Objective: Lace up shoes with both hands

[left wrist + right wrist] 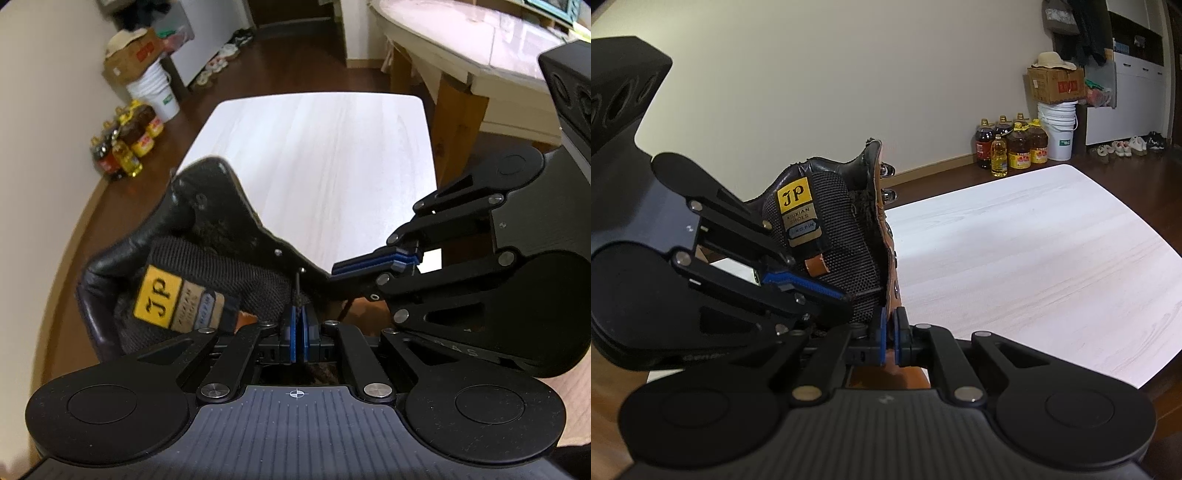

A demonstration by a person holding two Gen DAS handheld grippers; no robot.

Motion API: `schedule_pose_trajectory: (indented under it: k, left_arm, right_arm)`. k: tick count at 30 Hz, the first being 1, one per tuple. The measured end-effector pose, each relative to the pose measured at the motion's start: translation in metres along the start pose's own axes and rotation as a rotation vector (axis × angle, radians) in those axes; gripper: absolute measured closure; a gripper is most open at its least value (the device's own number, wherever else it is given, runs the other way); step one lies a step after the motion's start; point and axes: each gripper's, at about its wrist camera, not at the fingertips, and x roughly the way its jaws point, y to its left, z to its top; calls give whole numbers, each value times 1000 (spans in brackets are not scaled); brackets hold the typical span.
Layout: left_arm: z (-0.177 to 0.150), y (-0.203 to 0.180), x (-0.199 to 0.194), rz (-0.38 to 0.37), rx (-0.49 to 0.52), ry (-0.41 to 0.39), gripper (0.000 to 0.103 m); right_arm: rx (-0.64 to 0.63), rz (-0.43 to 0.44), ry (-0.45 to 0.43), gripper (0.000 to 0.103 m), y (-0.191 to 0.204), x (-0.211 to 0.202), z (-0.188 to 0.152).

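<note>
My left camera looks down into the boot [207, 258], and only there do I see a thin dark lace [297, 291] pinched in my left gripper [297, 325]. My right camera shows the boot [834, 236] from the side, with shiny metal hooks [888, 194] and a brown leather edge. My right gripper [891, 332] is clenched on that edge flap. The boot has black mesh and a yellow tag [794, 199]. It stands at the near end of the pale wooden bench [314, 155]. Both grippers tip downward.

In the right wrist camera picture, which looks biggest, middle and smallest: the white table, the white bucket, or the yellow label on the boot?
1. White table.
2. White bucket.
3. Yellow label, though it nearly matches the bucket and sits much nearer the camera.
</note>
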Motion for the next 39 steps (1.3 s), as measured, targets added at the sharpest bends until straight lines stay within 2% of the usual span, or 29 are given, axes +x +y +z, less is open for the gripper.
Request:
schedule_pose_trajectory:
  k: [5, 16, 29, 34, 37, 39]
  left_arm:
    - [4, -6, 6, 22, 85, 25, 99]
    - [5, -10, 9, -26, 207, 40, 99]
    - [10, -9, 18, -20, 153, 18, 99]
    - [12, -7, 23, -12, 147, 42, 99]
    - [15, -8, 26, -7, 148, 64, 99]
    - [15, -7, 26, -11, 142, 64, 99]
  right_arm:
    - [-7, 7, -1, 98, 1, -4, -2]
    - [-8, 17, -2, 98, 0, -6, -3]
    - [7, 22, 2, 97, -2, -7, -3]
    - [29, 34, 8, 97, -5, -7, -3]
    - [58, 48, 11, 97, -9, -7, -4]
    - [188, 100, 16, 97, -25, -6, -5]
